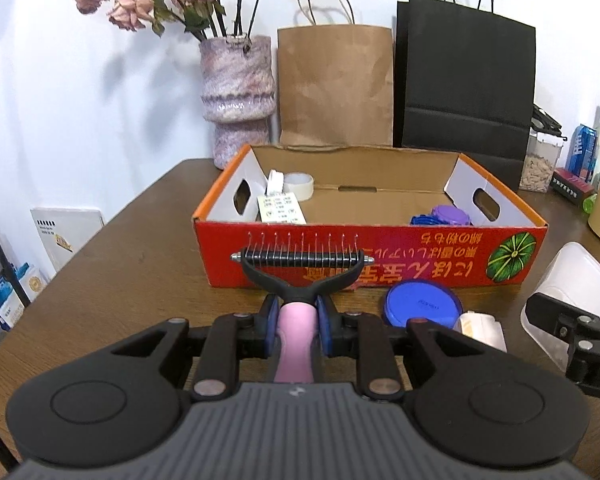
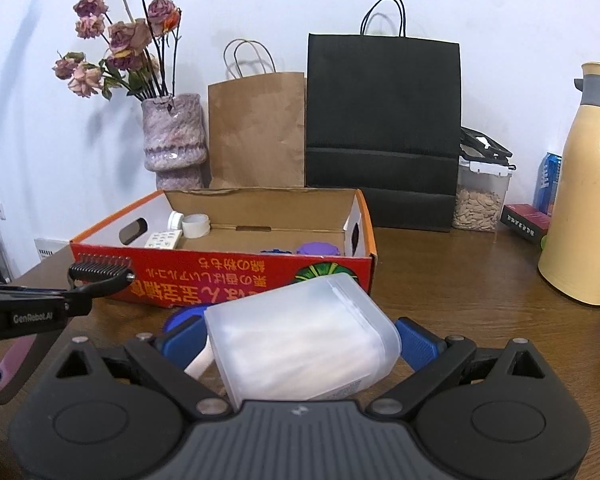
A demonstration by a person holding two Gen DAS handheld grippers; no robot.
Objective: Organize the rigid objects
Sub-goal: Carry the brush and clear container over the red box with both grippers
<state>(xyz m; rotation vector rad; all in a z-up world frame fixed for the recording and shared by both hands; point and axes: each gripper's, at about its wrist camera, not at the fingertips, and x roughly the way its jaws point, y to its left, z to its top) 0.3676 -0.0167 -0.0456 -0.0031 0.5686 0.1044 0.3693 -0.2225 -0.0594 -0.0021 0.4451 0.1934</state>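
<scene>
The left tool (image 1: pixel 296 326) clenches the comb (image 1: pixel 298 264); the right tool (image 2: pixel 300 344) grasps a tub (image 2: pixel 300 340). Lift the comb clear over the box (image 1: pixel 380 258) wall.

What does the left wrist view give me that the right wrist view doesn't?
Left wrist only: the left gripper shut on the rake comb's pink handle, the whole blue lid on the table, and a small white item beside it.

Right wrist only: the right gripper, its jaws around the clear tub, and the yellow flask in full.

Both: the red box holding tape, a card and purple lids, plus the vase, brown bag and black bag.
</scene>
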